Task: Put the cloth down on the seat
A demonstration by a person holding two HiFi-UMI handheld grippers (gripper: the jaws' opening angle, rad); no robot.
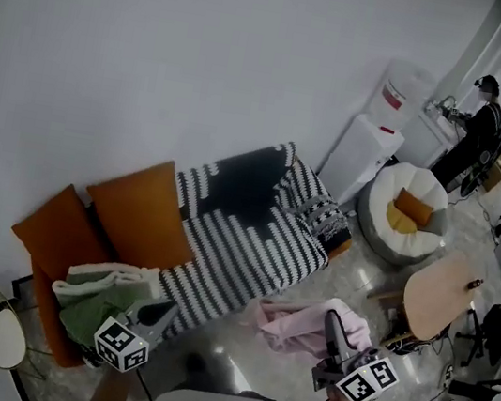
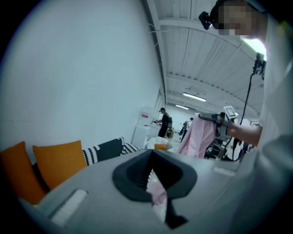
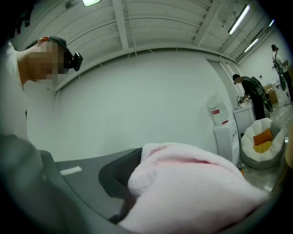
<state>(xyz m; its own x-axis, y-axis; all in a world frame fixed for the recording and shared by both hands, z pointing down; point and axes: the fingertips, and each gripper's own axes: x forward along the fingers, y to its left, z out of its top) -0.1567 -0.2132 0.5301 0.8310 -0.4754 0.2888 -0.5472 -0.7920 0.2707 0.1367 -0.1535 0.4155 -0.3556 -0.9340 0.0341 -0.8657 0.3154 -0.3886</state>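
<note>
I am mid-carry. My right tongs are clamped on a bunch of the pink cloth, which hangs over the floor just in front of the sofa. My left tongs are narrow and seem to be pinching a pink corner. Next I judge it needs a reach over the striped seat, a lowering, then both grips freed.

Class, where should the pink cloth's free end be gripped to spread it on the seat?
Probably take the pink cloth's loose left edge, coming from the striped seat's side. The right hand-held gripper pinches its other end, so that edge hangs free.
</note>
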